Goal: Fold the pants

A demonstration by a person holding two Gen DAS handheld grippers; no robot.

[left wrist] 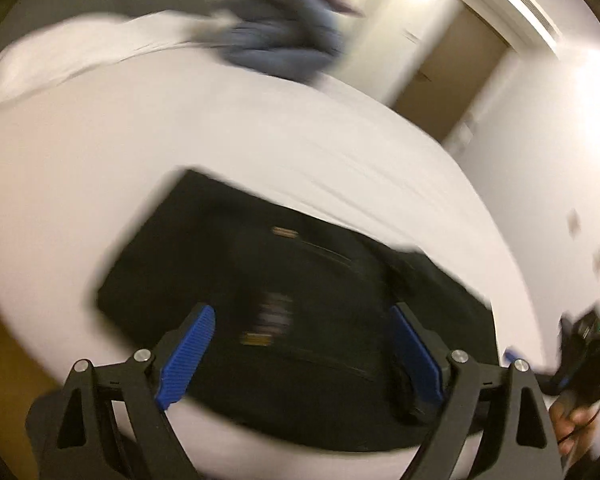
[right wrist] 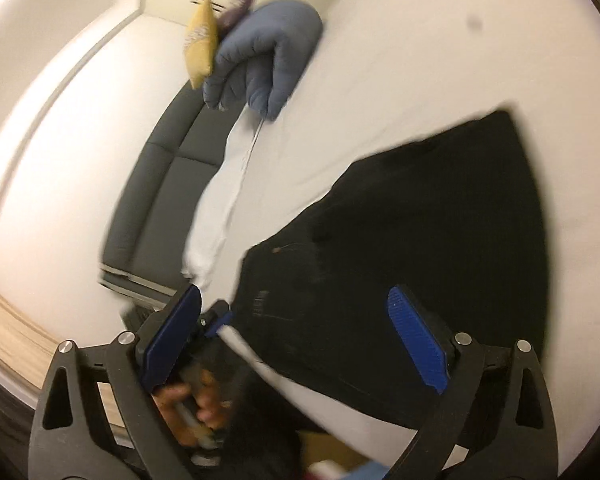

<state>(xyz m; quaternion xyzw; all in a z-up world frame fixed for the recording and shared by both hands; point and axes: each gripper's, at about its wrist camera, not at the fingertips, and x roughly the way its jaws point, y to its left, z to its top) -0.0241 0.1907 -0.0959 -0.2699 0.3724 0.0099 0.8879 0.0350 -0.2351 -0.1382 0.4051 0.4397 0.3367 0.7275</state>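
Black pants (left wrist: 260,280) lie folded into a flat block on the white bed (left wrist: 140,160); they also show in the right wrist view (right wrist: 420,240). My left gripper (left wrist: 302,320) is open and empty, hovering above the near edge of the pants. My right gripper (right wrist: 296,304) is open and empty above the pants' near left edge. The right gripper also shows in the left wrist view at the far right edge (left wrist: 584,344). Both views are motion-blurred.
A pile of blue clothing (left wrist: 280,36) lies at the far side of the bed, with a yellow item (right wrist: 200,44) beside it. A dark grey sofa (right wrist: 168,176) stands beyond the bed. A doorway (left wrist: 456,68) and white walls lie behind.
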